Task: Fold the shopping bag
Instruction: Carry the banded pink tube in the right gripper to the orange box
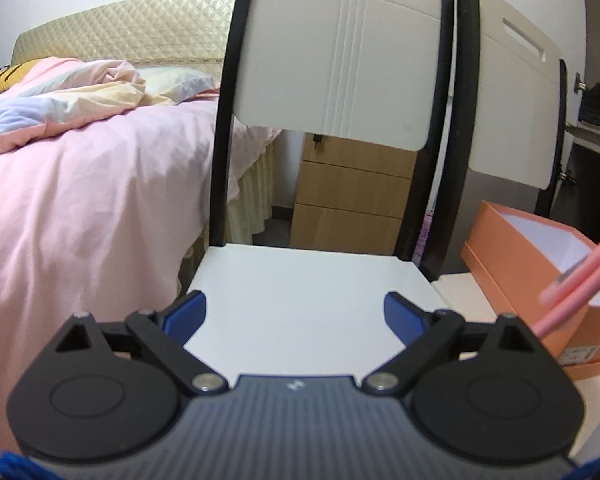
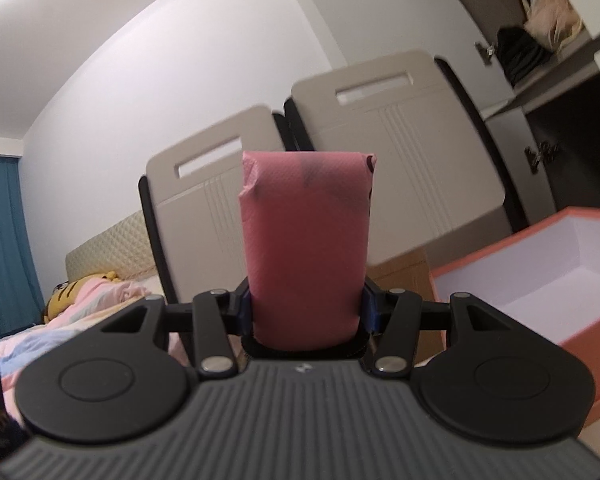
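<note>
- Shopping bag (image 2: 306, 248): pink and already folded into a compact bundle, it stands up between the fingers of the right gripper (image 2: 306, 312), clear of any surface; judged from its tight shape, the folding looks nearly or fully done.
- Far left, a bed (image 1: 80, 184) with pink bedding plays no part.
- Left gripper (image 1: 296, 314) hovers over the white seat of the nearer chair (image 1: 300, 280), its blue fingers (image 1: 188, 314) spread wide with nothing between them; released, it seems to have no hold left to keep.
- Right gripper's fingers are clenched on the bundle's lower sides, likely so the folds cannot spring apart.
- Near right, an open orange box (image 2: 540, 272) sits empty; the bundle may be meant for it, though that is a guess.
- In the left wrist view, pink strips (image 1: 580, 280) show at the right edge over the box, probably the bag's edge.
</note>
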`<state>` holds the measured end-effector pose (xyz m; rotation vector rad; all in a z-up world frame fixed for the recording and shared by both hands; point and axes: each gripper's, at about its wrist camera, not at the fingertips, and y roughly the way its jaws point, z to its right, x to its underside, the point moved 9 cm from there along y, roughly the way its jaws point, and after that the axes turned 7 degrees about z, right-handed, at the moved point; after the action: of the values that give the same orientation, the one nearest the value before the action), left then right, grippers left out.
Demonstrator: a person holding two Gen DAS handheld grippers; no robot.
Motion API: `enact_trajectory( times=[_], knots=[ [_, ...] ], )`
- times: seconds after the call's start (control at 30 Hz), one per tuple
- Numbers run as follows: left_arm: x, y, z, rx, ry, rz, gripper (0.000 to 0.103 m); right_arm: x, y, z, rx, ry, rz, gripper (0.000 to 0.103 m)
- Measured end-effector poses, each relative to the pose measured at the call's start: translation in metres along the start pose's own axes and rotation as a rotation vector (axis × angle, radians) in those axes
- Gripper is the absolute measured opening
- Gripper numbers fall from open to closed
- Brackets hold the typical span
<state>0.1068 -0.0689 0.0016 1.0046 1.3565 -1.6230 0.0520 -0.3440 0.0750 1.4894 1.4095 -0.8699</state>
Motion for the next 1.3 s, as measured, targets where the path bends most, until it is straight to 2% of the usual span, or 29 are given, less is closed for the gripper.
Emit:
enact_trajectory(
  times=[0.17,0.33,0.4,0.53,0.63,0.7,0.8,0.9,1.07,1.3],
  knots=[
    [0.004,-0.003,0.006,0.018,-0.005,-0.013,0.097,-0.053,0.002,0.008,0.008,-0.098,0.002,0.054],
    [0.006,-0.004,0.009,0.002,-0.001,-0.014,0.097,-0.102,0.017,0.023,0.044,-0.217,-0.039,0.054],
    [0.007,-0.005,0.011,0.007,0.001,-0.015,0.097,-0.121,0.027,0.034,0.075,-0.242,-0.054,0.054],
    [0.008,-0.006,0.014,0.014,0.004,-0.016,0.098,-0.144,0.056,0.066,0.148,-0.225,-0.138,0.054],
    [0.008,-0.006,0.015,0.019,0.005,-0.014,0.098,-0.134,0.089,0.096,0.206,-0.233,-0.276,0.054],
    [0.008,-0.005,0.015,0.018,0.004,-0.018,0.098,-0.112,0.112,0.118,0.223,-0.204,-0.418,0.054],
    [0.008,-0.006,0.014,0.017,-0.012,-0.02,0.098,-0.075,0.143,0.153,0.282,-0.255,-0.566,0.054],
    [0.005,-0.008,0.01,-0.004,-0.029,-0.005,0.098,-0.034,0.166,0.189,0.333,-0.201,-0.708,0.054],
    [0.005,-0.007,0.006,-0.018,-0.032,-0.006,0.098,0.022,0.197,0.232,0.414,-0.175,-0.83,0.053],
    [0.008,0.004,-0.002,-0.022,-0.044,-0.039,0.099,0.078,0.222,0.269,0.467,-0.158,-0.908,0.054]
  ],
)
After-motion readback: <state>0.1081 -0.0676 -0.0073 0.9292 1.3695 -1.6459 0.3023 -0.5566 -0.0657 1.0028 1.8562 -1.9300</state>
